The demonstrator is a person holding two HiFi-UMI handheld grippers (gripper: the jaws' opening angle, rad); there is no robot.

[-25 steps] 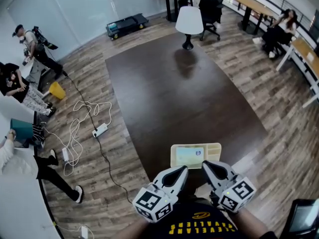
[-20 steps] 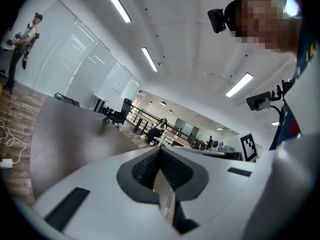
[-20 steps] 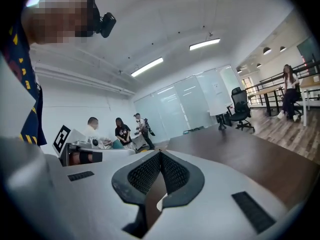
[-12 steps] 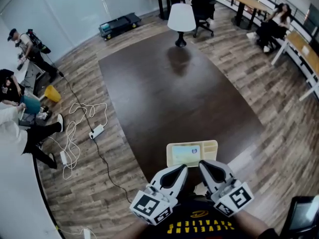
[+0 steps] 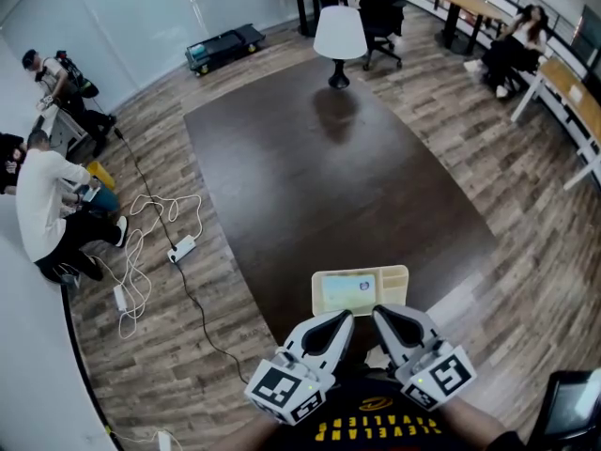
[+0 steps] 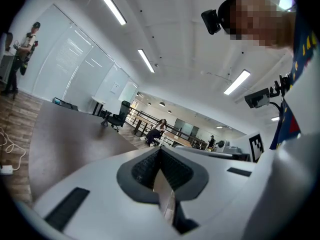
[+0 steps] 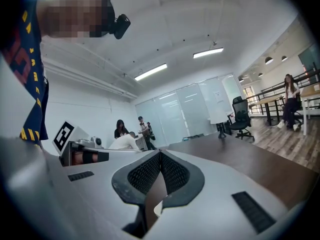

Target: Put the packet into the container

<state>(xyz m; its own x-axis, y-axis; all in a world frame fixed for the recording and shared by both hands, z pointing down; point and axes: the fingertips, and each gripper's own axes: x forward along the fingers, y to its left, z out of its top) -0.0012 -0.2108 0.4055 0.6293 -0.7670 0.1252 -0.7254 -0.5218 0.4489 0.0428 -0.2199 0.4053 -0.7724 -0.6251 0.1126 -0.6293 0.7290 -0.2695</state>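
The packet (image 5: 349, 293) is lying flat in the container (image 5: 398, 276) at the table's (image 5: 310, 177) near edge, likely light, thin and slippery, best pinched by an edge, while the left gripper (image 5: 340, 322) and right gripper (image 5: 383, 314) are hovering beside it, clenched and empty.

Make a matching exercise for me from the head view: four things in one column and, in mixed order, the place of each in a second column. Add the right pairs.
Things:
1. pale yellow plastic container
2. light blue flat packet
3. white shaded lamp
4. white power strip

Places:
a. far end of the dark brown table
b. wooden floor, left of the table
c. near edge of the table
d. inside the container

Pairs: 1-c, 2-d, 3-a, 4-b.
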